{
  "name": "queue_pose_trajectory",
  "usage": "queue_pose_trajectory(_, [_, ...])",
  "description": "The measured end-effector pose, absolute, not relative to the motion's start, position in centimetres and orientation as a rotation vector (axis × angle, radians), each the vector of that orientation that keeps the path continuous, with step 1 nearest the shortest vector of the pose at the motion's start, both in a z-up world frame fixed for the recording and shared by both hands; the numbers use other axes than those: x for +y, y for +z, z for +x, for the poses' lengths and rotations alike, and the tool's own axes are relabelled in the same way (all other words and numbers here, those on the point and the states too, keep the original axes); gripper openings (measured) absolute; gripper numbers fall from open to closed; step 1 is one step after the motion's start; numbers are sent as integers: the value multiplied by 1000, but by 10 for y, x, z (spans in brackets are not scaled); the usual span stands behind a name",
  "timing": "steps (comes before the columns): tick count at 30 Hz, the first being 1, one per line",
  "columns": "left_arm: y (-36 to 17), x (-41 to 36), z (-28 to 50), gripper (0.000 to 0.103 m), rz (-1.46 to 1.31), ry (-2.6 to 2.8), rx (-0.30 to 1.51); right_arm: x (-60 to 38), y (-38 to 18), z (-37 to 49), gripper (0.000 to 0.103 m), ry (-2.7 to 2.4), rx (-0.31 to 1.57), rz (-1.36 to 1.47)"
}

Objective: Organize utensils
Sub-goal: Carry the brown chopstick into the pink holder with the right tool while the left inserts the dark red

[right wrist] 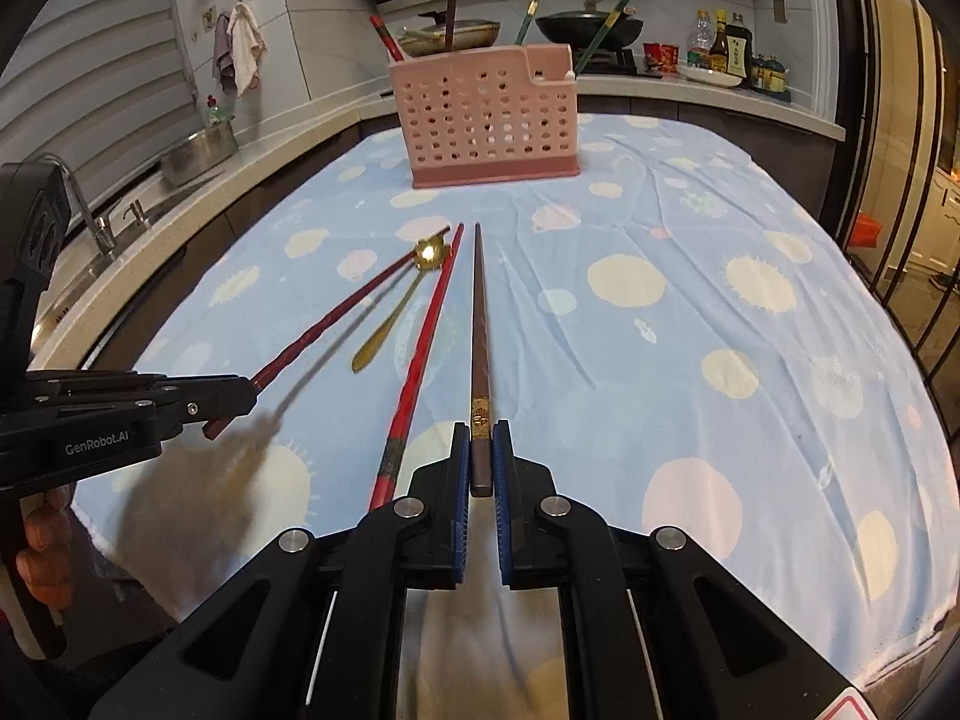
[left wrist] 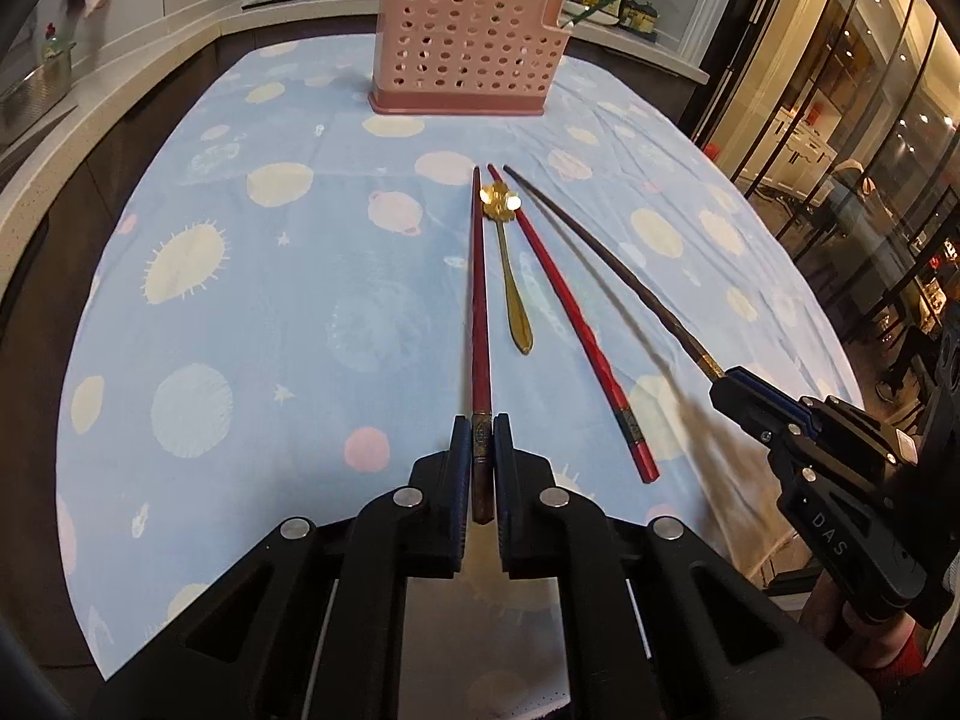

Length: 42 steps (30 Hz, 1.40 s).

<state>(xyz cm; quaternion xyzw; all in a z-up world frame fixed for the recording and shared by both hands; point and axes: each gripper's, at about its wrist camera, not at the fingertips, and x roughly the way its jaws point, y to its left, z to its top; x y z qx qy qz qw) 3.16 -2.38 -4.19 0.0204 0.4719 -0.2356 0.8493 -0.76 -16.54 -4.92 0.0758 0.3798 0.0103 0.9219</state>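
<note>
Left gripper (left wrist: 478, 438) clenched on dark red chopstick (left wrist: 477, 276) butt end; right gripper (right wrist: 480, 441) clenched on brown chopstick (right wrist: 479, 300) butt; both stiff, light, slippery; grip thick end.

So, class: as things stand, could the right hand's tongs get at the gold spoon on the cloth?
Probably not yet: the right tongs are shut on a brown chopstick. The gold spoon lies uncovered, but a bright red chopstick lies between it and them.

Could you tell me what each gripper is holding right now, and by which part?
The left gripper holds a dark red chopstick near its thick decorated end; the right gripper holds a brown chopstick likewise.
</note>
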Motion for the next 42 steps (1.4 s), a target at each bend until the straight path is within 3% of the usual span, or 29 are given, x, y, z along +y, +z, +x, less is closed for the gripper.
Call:
queue_pose_trajectory(13, [80,-8,65,7,-5,-487,685,-195,74,19,7,15,483,155])
queue_pose_trajectory(35, [213,-31,181,7,34,-472,414,-228,219,174,7,64,236,166])
queue_pose_trajectory(42, [253,-44,234,7,33,-467,356,-224,241,243,7,57,212,161])
